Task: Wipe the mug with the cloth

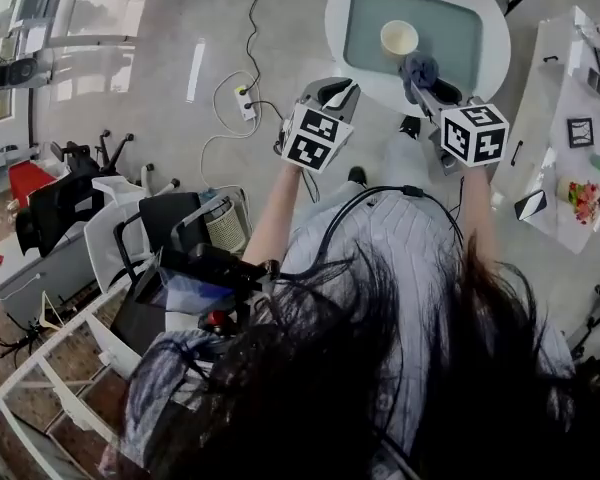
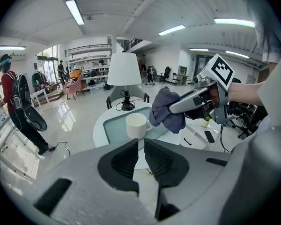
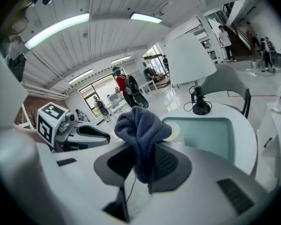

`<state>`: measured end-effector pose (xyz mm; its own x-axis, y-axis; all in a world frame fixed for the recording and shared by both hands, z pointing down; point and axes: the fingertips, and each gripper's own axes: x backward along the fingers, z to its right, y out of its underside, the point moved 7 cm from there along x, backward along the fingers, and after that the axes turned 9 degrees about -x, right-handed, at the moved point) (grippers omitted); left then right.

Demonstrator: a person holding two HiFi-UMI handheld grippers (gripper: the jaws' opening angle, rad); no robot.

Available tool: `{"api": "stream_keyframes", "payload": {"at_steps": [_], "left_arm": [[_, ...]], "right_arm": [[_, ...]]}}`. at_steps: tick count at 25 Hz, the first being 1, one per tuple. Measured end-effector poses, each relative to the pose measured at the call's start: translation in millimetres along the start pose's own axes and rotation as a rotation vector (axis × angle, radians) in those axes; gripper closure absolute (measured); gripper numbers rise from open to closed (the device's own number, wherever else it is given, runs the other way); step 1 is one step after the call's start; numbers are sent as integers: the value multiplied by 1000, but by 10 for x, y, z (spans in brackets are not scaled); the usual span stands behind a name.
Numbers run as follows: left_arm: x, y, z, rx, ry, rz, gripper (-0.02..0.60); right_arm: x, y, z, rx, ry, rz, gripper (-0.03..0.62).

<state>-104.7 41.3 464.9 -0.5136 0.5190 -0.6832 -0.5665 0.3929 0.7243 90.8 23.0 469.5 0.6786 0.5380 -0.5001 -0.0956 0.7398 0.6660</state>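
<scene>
**A:** What have the jaws got hold of?

**B:** The right gripper is clamped on the cloth. It bunches above the jaws and hangs below them, which I'd judge leaves a soft wad free for rubbing. The left gripper has its jaws almost together, with nothing between them.

**A:** And the mug?

**B:** The mug stands upright on the round table. The cloth hovers just beside it, seemingly not touching. The left gripper is probably meant to steady the mug, and it would have to open first.

**A:** Which view helps most?

**B:** The left gripper view shows the mug and cloth side by side. In the right gripper view the cloth hides nearly all of the mug. Only the head view shows the left gripper off the table's near edge.
</scene>
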Motion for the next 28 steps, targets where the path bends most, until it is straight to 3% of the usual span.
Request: {"api": "stream_keyframes", "payload": {"at_steps": [5, 14, 21, 28], "left_arm": [[425, 337, 156, 19, 53, 32, 528], [787, 877, 569, -17, 127, 48, 529], [960, 904, 978, -19, 145, 57, 528], [975, 744, 1438, 8, 107, 84, 528]], "right_arm": [[107, 418, -546, -43, 31, 50, 499], [403, 1042, -1208, -90, 61, 86, 499], [739, 1284, -1429, -85, 55, 89, 499], [1087, 1487, -1312, -66, 30, 73, 499]]}}
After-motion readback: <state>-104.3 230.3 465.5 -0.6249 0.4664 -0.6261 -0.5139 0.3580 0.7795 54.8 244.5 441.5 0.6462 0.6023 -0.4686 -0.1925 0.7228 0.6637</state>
